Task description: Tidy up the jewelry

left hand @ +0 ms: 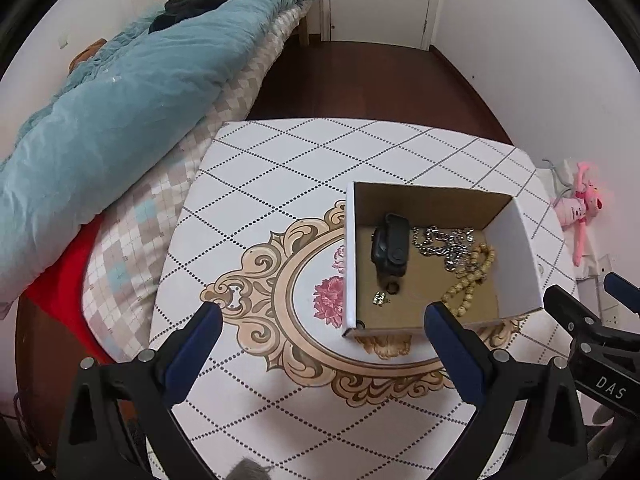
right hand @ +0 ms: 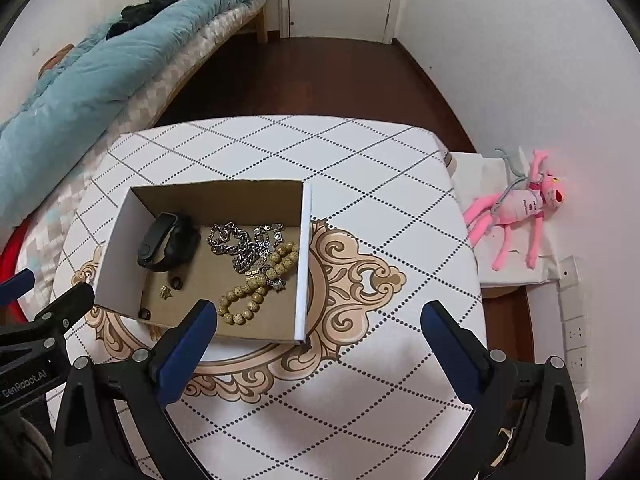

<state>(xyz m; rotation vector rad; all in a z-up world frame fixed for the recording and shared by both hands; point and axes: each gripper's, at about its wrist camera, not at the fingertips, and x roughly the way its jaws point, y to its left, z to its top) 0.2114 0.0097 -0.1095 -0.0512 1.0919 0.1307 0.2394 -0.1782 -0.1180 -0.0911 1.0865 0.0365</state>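
An open cardboard box (left hand: 528, 256) (right hand: 116, 248) stands on the patterned table. Inside lie a black smart band (left hand: 390, 246) (right hand: 166, 246), a silver chain (left hand: 442, 244) (right hand: 244, 244), a beige bead bracelet (left hand: 470, 280) (right hand: 258, 288), a small gold piece (left hand: 380, 299) (right hand: 165, 292) and small dark rings (left hand: 393, 288) (right hand: 176, 282). My left gripper (left hand: 322, 318) is open and empty, in front of and left of the box. My right gripper (right hand: 318, 316) is open and empty, in front of the box's right wall.
The table (left hand: 280, 168) (right hand: 360, 168) carries a diamond-pattern cloth with an ornate medallion. A bed with a blue quilt (left hand: 120, 92) (right hand: 80, 80) lies left. A pink plush toy (left hand: 582, 208) (right hand: 520, 208) lies on a white stand at the right wall.
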